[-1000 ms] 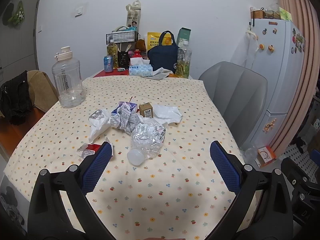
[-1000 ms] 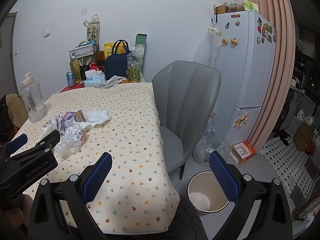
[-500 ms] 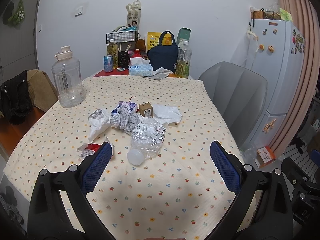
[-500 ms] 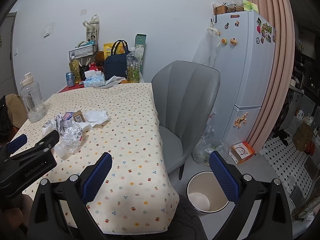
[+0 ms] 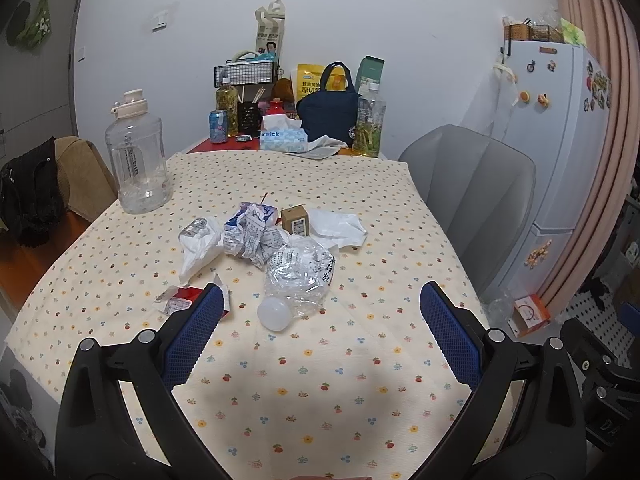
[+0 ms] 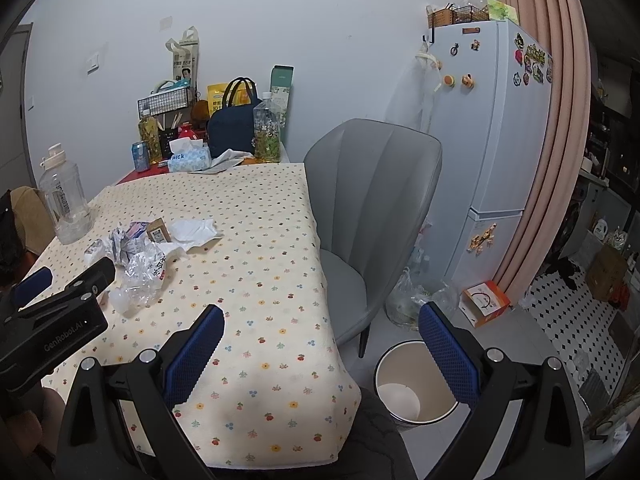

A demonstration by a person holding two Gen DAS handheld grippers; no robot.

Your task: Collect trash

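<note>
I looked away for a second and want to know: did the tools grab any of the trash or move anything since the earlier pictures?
Nothing visibly changed. The left tool and right tool hang open and empty as before. The crushed bottle, crumpled wrappers, small brown box and tissue lie untouched on the tablecloth, and the bin sits in the same spot on the floor.

tablecloth: cream, small multicoloured fruit and flower print
crushed bottle: clear, white cap
small box: brown
chair: grey
bin: white
bag: navy
finger pads: blue, cross-hatched
curtain: pink
</note>
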